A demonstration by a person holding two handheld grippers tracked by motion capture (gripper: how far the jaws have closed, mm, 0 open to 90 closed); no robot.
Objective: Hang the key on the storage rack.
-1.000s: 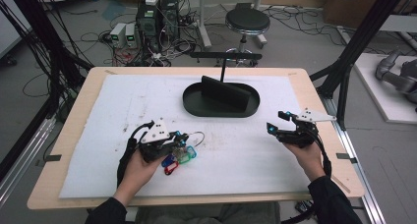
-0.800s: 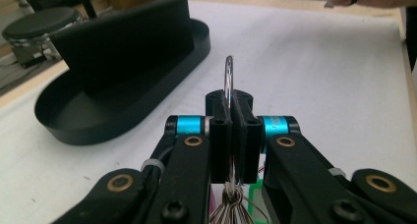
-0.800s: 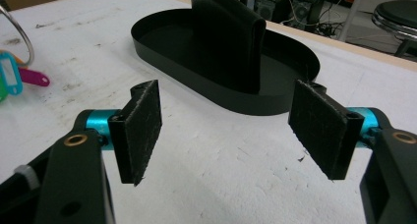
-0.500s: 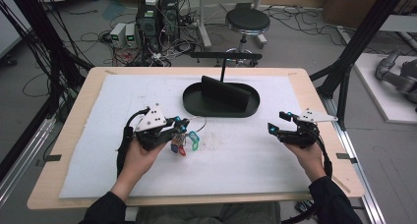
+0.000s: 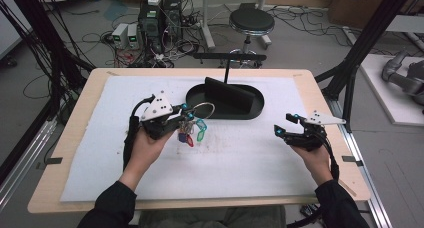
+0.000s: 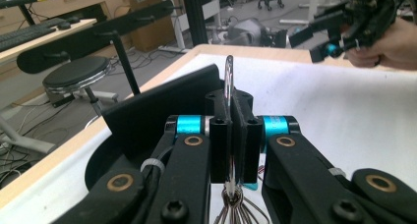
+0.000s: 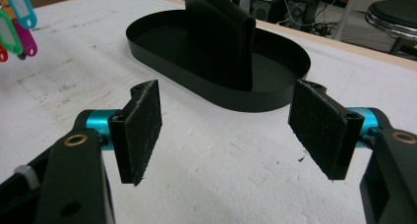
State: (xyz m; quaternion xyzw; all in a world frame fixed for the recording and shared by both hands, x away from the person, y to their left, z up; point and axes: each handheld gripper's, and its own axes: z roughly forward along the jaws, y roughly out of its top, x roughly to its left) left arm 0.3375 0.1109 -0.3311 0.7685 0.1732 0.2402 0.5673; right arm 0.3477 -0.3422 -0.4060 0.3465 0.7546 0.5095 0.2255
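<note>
since a second ago the left gripper [image 5: 184, 119] has lifted its load off the desk [image 5: 70, 138] and carried it toward the black oval tray [image 5: 252, 111]: earlier the bunch of key tags lay on the white mat beside the fingers, and now it hangs in the air below them. the fingers [image 6: 220, 135] are pressed together on the metal key ring [image 6: 229, 81], whose loop stands up between the pads in the left gripper view, with wire loops trailing beneath; in the high view the coloured key tags [image 5: 192, 133], teal, blue and red, dangle from it just short of the tray's near rim. this looks like the carry stage, with the ring picked up and the drop into the tray, or onto the upright black divider [image 5: 227, 95] standing in it, not yet done. the right gripper [image 5: 286, 128] has kept its place over the right side of the mat, its fingers [image 7: 142, 128] spread wide with nothing between them, pointed at the tray. the surface is a white felt-like mat [image 5: 250, 168], faintly scuffed and speckled, laid on a pale wooden top with taped corners. around it the room is a workshop: a black stool [image 5: 251, 22], boxes of electronics [image 5: 150, 20] and tangled cables on a grey floor, and black frame struts at both sides
</note>
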